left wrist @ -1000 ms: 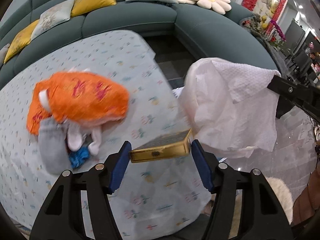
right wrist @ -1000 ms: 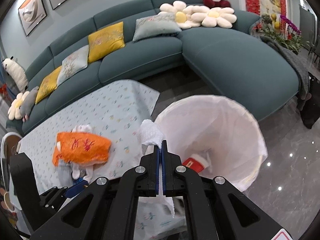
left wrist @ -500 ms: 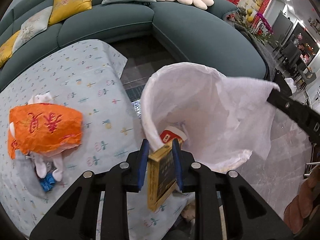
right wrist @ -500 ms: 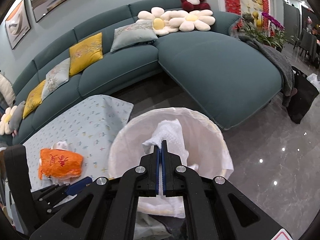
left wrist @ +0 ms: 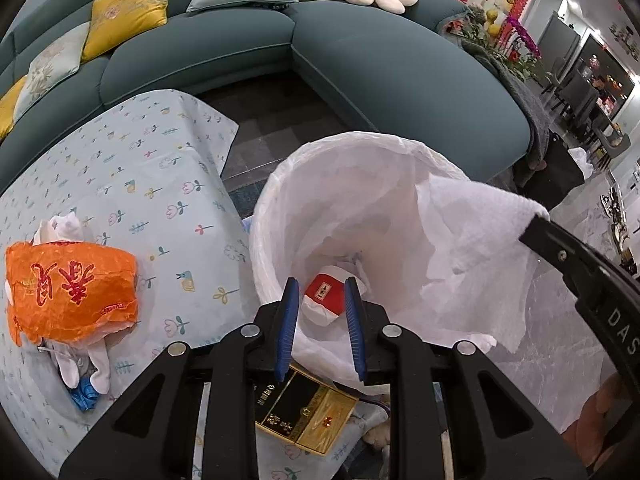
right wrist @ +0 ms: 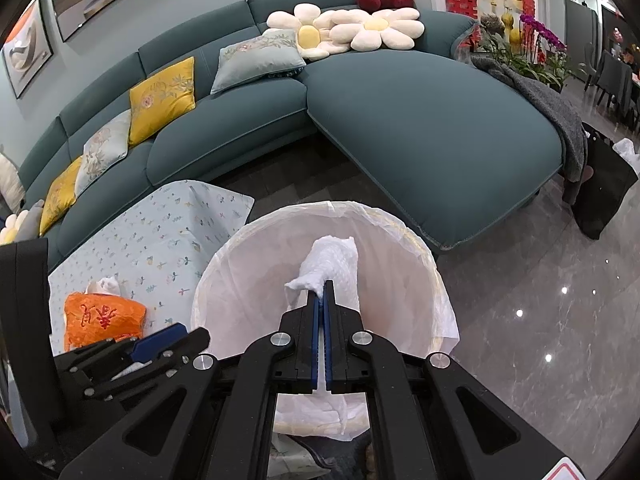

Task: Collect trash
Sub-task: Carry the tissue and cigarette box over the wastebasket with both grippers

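Note:
My left gripper (left wrist: 321,292) is open and empty above the near rim of a white-lined trash bin (left wrist: 280,184). A gold and black box (left wrist: 306,410) shows below the fingers, outside the bin's near rim, apparently falling. A red and white packet (left wrist: 325,295) lies in the bin. My right gripper (right wrist: 322,294) is shut on a white paper towel (right wrist: 332,264) and holds it over the bin (right wrist: 224,276). The towel also shows in the left wrist view (left wrist: 476,248). An orange bag (left wrist: 72,288) lies on the table with white and blue scraps (left wrist: 86,376).
A floral tablecloth covers the table (left wrist: 132,168) left of the bin. A teal sectional sofa (right wrist: 420,120) with cushions curves behind. Glossy grey floor (right wrist: 540,300) lies to the right. A black bag (right wrist: 604,188) stands by the sofa end.
My left gripper opened and let go of the gold box, which now sits below the fingers. Both grippers moved further over the bin, the right still holding the towel.

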Demonstrator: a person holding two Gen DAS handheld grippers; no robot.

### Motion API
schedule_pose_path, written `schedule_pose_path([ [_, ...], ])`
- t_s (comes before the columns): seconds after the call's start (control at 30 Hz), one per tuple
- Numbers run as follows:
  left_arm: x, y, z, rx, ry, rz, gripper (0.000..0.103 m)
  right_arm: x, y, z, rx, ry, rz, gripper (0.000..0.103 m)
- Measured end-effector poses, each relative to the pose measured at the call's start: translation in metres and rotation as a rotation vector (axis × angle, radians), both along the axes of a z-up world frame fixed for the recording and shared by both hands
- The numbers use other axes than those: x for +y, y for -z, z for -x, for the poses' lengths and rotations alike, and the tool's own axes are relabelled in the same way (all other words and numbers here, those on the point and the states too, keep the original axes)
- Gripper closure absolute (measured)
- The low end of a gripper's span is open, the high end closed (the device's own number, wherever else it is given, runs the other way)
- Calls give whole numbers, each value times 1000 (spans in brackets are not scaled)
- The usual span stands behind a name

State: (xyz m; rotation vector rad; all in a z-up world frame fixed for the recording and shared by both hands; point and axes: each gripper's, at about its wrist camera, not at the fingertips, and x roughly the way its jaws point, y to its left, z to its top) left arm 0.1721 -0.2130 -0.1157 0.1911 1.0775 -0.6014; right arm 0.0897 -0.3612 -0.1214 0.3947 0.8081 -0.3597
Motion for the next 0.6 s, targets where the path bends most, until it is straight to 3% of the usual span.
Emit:
schedule_pose_path([
  [0.07,7,-1,-1,6,-12,2,76,-1,1,1,1,1,-1,101],
  [0.17,23,-3,1,9,-48,9,51,-2,2,1,2,4,-6,101],
  [0.3,44,2,12,26,-88,0,30,1,5,3,6,3,-15,101],
  [0.6,68,53,29,130,-190,-74,26,13,17,8,31,-17,-36,101],
])
